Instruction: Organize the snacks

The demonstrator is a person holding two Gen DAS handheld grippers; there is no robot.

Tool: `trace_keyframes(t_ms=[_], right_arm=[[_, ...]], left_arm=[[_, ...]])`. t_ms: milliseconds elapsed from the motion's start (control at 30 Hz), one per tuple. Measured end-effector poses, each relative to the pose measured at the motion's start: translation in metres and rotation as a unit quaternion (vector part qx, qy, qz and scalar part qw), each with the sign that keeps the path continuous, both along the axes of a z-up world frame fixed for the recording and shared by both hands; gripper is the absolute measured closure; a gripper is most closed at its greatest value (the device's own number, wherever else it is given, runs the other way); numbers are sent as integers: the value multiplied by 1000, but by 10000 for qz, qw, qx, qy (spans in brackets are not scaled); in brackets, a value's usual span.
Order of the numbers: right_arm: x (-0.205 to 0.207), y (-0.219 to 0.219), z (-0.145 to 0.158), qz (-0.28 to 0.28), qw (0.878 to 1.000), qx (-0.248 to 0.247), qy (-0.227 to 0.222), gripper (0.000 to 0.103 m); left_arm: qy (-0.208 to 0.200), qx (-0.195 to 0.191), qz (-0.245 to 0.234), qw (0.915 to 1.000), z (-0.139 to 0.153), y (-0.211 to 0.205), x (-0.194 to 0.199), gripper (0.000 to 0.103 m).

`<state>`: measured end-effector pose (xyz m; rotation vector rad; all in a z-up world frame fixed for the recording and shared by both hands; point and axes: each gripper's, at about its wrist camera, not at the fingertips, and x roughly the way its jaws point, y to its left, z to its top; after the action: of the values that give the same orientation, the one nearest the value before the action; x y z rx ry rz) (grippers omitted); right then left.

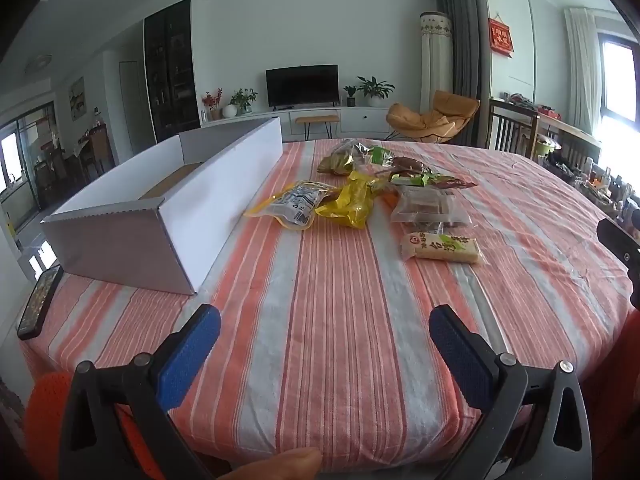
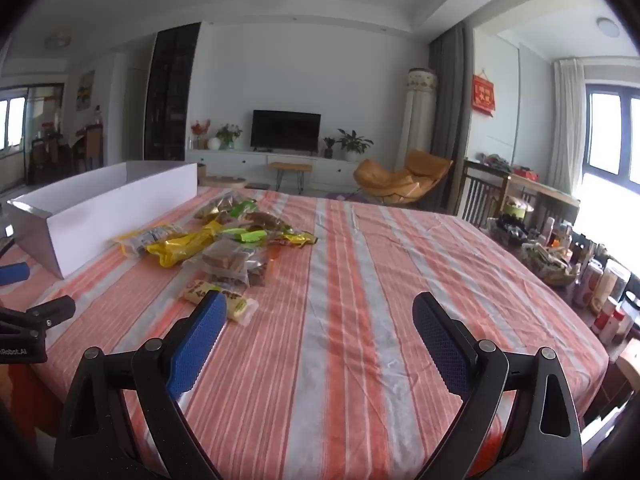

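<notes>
Both tools hang above the near edge of the counter (image 1: 340,320), empty. The left gripper (image 1: 324,344) has its blue pads spread wide with only striped cloth between them; the right gripper (image 2: 320,332) is likewise spread and holds nothing. From the left gripper, the snacks lie at about one o'clock in a loose heap: nearest is a pale rice-cracker pack (image 1: 440,247), then a clear bag of brown squares (image 1: 430,210), a crumpled yellow wrapper (image 1: 352,200) and a yellow-edged pouch (image 1: 292,204), with green and brown packets (image 1: 404,168) behind. The white cardboard box (image 1: 224,184), open-topped, stands at eleven o'clock, just beside the heap. A phone (image 1: 40,304) lies at nine o'clock near the counter's edge. Judgement: these packs look light, soft and slick-filmed, and the crackers are probably brittle. The cracker pack is best pinched gently across its narrow width at mid-length; the bags by a sealed edge.
</notes>
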<state>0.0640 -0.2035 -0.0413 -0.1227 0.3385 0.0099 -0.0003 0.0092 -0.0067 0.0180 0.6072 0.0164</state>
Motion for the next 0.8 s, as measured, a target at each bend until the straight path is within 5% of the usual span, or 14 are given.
trace_keyframes(t_ms=[800], right_arm=[[9, -3, -10, 27, 9998, 164, 143, 7]], left_arm=[[213, 16, 38, 9998, -12, 0, 11, 0]])
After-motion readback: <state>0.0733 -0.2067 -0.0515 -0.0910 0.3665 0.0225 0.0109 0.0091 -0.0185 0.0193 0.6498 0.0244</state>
